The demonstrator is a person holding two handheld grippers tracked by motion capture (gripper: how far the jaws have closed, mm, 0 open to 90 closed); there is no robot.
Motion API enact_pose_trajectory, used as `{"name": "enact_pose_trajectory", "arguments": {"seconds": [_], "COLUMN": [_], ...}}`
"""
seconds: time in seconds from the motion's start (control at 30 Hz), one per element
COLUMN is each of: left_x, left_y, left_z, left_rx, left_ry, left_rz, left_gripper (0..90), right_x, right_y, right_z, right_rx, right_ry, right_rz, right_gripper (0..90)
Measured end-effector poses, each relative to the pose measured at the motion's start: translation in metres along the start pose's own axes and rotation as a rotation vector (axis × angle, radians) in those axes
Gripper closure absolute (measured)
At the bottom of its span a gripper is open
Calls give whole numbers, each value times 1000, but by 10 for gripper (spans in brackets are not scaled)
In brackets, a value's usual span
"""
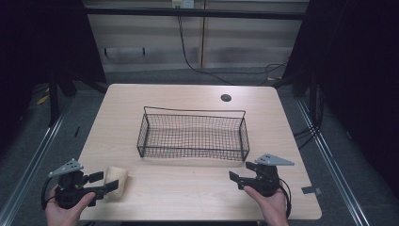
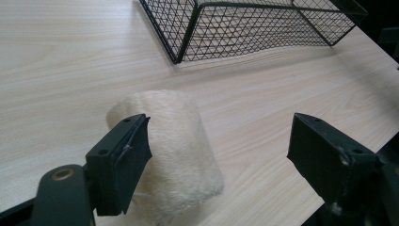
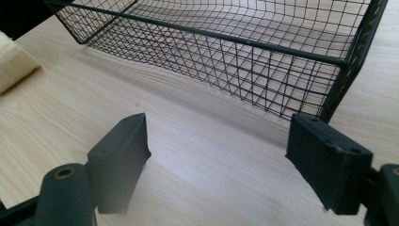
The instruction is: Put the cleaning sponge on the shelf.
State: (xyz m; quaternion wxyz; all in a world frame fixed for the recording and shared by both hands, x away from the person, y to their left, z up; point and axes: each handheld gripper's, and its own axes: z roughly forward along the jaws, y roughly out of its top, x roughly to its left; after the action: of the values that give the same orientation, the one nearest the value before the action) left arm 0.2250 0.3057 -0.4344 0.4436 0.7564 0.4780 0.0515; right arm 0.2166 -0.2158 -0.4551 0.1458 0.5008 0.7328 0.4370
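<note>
Gaping wide, the left hand-held gripper [image 2: 219, 155] straddles a cream plush roll [image 2: 176, 155], gripping nothing.

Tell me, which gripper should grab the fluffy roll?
Probably the left gripper: the fluffy roll already lies between its open jaws, against one. The right gripper sits open across the table, by the basket's far corner.

A cream, fuzzy roll [image 2: 171, 150] of soft plush fabric lies on its side on the worktop [image 1: 188, 188], well short of the black wire basket [image 1: 193, 136] and off that basket's near left corner. Its rounded end points toward the basket. One side touches a jaw of the left hand-held gripper [image 2: 219, 155].
</note>
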Motion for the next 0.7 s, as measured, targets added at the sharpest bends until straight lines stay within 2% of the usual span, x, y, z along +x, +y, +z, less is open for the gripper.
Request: {"name": "enact_pose_trajectory", "arguments": {"seconds": [0.2, 0.37, 0.5, 0.63, 0.7], "left_x": [-2, -3, -5, -8, -8], "left_y": [0, 0, 0, 2, 2], "left_z": [1, 2, 4, 4, 3], "left_rx": [20, 47, 85, 101, 114], "left_ry": [1, 4, -11, 9, 19], "left_rz": [14, -1, 1, 5, -9], "left_gripper": [206, 207, 269, 271, 275], "right_x": [4, 6, 9, 10, 10], "right_y": [1, 1, 0, 0, 0], "right_z": [0, 1, 1, 1, 2], "right_rx": [11, 19, 28, 29, 33], "right_ry": [12, 25, 7, 14, 19], "right_rz": [-13, -15, -18, -22, -18], "right_gripper": [213, 213, 211, 206, 206]}}
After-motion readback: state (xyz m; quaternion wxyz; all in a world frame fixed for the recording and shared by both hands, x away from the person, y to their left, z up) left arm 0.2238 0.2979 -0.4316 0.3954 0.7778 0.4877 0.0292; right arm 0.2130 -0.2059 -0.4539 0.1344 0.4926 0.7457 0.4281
